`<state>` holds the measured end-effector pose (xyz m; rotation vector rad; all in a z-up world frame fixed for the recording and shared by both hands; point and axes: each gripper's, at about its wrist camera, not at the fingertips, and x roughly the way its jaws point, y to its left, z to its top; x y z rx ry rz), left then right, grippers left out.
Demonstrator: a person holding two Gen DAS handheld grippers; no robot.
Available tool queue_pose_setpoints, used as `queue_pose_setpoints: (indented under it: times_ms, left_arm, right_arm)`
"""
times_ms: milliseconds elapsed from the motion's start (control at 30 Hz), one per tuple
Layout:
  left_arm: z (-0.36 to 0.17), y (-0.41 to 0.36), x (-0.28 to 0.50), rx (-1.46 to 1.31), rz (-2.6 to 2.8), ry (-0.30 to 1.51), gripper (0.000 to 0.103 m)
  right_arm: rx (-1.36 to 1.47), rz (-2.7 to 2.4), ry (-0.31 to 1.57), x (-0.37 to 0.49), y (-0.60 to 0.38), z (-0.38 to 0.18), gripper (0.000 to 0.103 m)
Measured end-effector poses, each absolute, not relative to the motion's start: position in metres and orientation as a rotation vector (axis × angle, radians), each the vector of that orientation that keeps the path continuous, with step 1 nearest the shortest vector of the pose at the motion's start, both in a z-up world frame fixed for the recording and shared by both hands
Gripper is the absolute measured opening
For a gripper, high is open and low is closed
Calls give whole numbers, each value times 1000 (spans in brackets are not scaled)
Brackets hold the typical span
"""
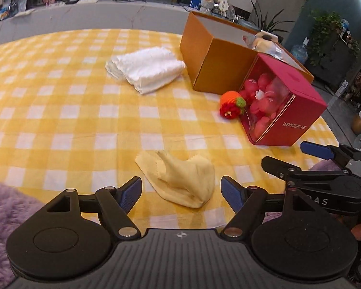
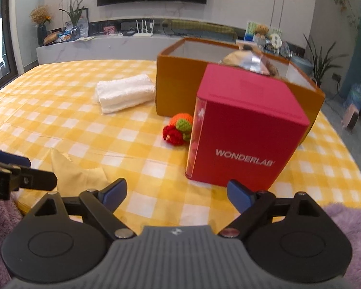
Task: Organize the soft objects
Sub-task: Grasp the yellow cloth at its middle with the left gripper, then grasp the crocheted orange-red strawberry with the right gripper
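Observation:
A crumpled pale yellow cloth (image 1: 183,180) lies on the checked tablecloth just ahead of my left gripper (image 1: 181,190), which is open and empty with the cloth's near end between its fingers. The cloth also shows in the right wrist view (image 2: 77,171). A folded white towel (image 1: 144,68) (image 2: 125,92) lies further back. A crocheted orange, red and green toy (image 1: 232,104) (image 2: 179,128) sits against a red WONDERLAB box (image 1: 284,110) (image 2: 245,132). An open orange box (image 1: 219,60) (image 2: 175,86) holds a plush toy. My right gripper (image 2: 177,196) is open and empty before the red box.
Purple fluffy fabric (image 1: 4,212) (image 2: 349,221) lies at the table's near edge on both sides. The right gripper appears at the right of the left wrist view (image 1: 325,166). A counter with plants and clutter runs behind the table.

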<state>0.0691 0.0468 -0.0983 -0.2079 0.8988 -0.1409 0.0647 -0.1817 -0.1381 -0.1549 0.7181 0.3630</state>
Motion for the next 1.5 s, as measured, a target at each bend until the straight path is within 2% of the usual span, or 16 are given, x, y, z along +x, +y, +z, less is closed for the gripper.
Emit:
queue_pose_setpoints:
  times_ms: [333,500,633,700,933,1133,1300,1500]
  left_arm:
    - [-118,32,97,-181,-86,968,87]
    - [-125,23,103,-147,-104,1000,74]
    - [-126,16,103,-90,-107,995,56]
    - [-126,14,102,-68,-101,991,51]
    - [-125,13,100,-55,-126,976,9]
    - [-119,20,96,-115,-141,939,7]
    - [-111,30,93,-178,-132,912,7]
    - [-95,46,93,-183,-107,892,7]
  right_arm:
    - [-58,361,729,76,-185,-143,89]
    - [-30,357,744,80,-186,-146,89]
    - [-35,357,745,81,-186,-147,89]
    - [-35,357,744,80,-185,-147,89]
    - [-46,360,740,80,-185,-147,89]
    - [-59,370,726,76,-184,-146,87]
    - [-102,423,706,67,-178,-138,72]
    - [-358,510,599,52,-145,-121,64]
